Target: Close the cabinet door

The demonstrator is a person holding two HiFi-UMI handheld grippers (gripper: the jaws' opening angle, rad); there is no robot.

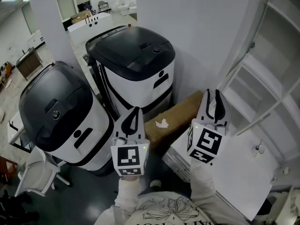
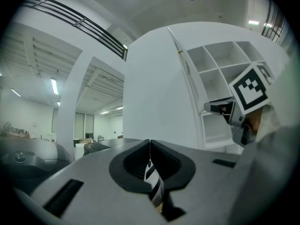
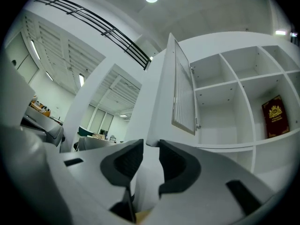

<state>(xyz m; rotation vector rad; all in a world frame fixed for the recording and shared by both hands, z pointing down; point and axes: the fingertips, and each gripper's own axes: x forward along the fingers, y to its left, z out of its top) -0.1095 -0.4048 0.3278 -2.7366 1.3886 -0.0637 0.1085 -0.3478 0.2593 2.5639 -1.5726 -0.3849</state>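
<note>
The white cabinet [image 3: 234,83] stands ahead on the right, its shelf compartments showing. Its door [image 3: 182,93], with a slatted panel, stands swung out and edge-on to me in the right gripper view. My right gripper [image 3: 151,146] points at the door's lower edge from a short way off, jaws a little apart with nothing between them. In the head view it [image 1: 212,93] is held up beside the cabinet shelves [image 1: 276,78]. My left gripper [image 1: 136,112] hangs to the left, shut and empty [image 2: 150,142], facing the white wall beside the cabinet [image 2: 220,74].
Two black-and-white machines [image 1: 136,60] [image 1: 58,111] stand to the left by a white pillar. A cardboard box [image 1: 176,118] lies on the floor between them and the cabinet. Below my right gripper is a white panel with a round knob [image 1: 259,149]. A red book [image 3: 274,116] leans in one compartment.
</note>
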